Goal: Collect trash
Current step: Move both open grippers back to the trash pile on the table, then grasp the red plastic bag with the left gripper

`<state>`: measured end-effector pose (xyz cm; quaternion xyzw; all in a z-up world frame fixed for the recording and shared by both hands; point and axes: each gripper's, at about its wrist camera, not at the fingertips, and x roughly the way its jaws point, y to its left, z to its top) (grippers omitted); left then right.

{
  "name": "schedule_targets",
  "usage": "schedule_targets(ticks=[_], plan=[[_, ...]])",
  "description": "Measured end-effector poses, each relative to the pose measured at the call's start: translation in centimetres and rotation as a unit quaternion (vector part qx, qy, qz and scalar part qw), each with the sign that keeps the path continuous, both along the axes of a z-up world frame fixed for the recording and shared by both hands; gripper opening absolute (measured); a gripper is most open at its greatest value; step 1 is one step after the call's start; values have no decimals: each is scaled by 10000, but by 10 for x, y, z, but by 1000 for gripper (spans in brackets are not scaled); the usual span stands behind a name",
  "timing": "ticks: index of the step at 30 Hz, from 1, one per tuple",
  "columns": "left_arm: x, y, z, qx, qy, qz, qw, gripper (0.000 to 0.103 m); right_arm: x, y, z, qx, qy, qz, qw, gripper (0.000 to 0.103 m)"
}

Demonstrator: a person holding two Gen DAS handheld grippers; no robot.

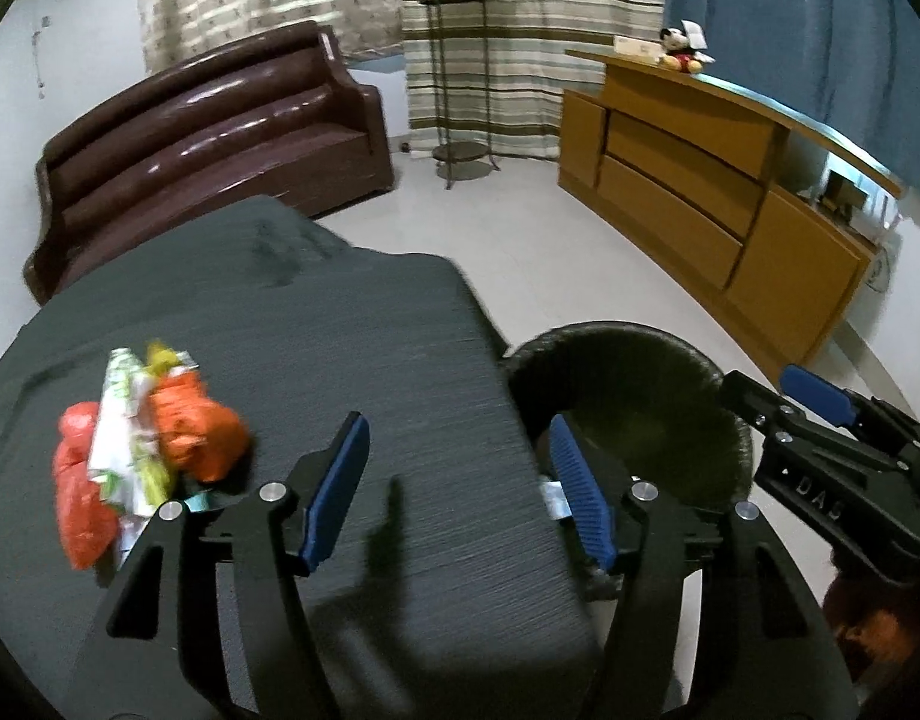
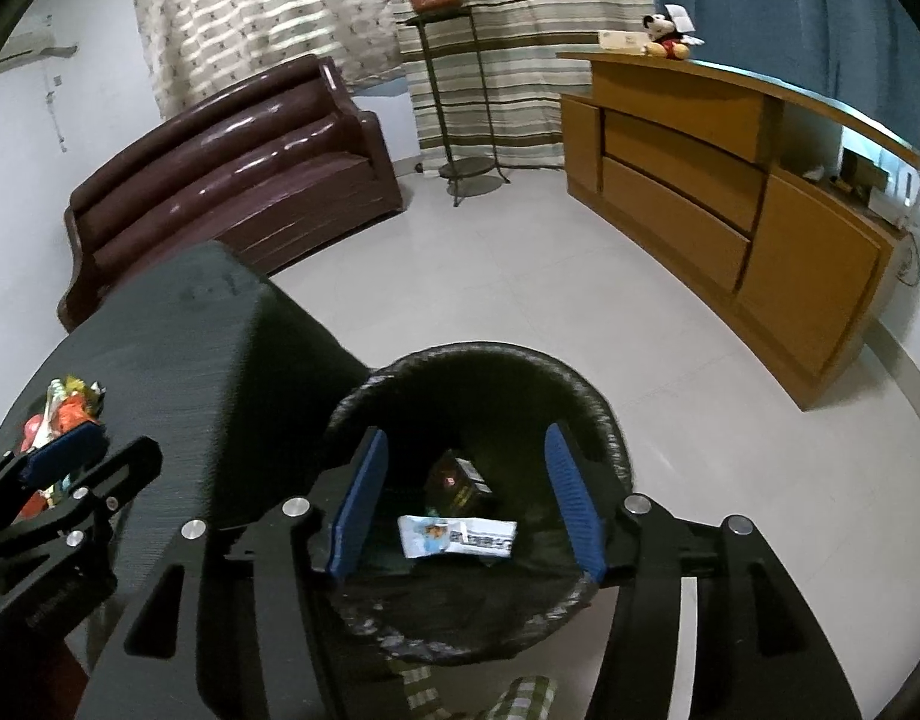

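Observation:
A pile of crumpled trash [image 1: 142, 450], orange bags with white and yellow-green wrappers, lies on the dark cloth-covered table [image 1: 340, 324]. My left gripper [image 1: 457, 426] hangs open over the table to the right of the pile, with nothing between its blue pads. Off the table's right edge stands a black-lined bin [image 2: 598, 402]. My right gripper [image 2: 466, 438] is open above the bin's mouth, holding nothing. Inside the bin lie a white wrapper [image 2: 457, 537] and a dark packet [image 2: 460, 480]. The right wrist view also shows the left gripper [image 2: 109, 450] beside the pile [image 2: 64, 408].
A brown leather sofa [image 1: 208, 138] stands behind the table. A long wooden cabinet [image 1: 700, 180] with a plush toy [image 1: 682, 51] runs along the right wall. A metal stand [image 1: 460, 90] bears a potted plant. Pale tiled floor [image 2: 520, 276] lies between them. A checked sleeve [image 2: 508, 702] shows below.

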<state>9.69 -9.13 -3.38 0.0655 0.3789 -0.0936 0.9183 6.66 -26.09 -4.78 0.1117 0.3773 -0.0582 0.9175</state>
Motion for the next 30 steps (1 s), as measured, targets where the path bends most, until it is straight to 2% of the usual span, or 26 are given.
schedule_targets(ticks=[12,24,30], plan=[[-15,89,14,34,-93,840,9964,61,7,70,11,-35,-75,745,9972,55],[-25,180,14,-102,-5,1740,9847,61,11,131,21,-47,-163,1290,9915,55],[-21,199,7,-152,90,1790,9837,61,15,149,22,-106,-145,1415,9898,55]])
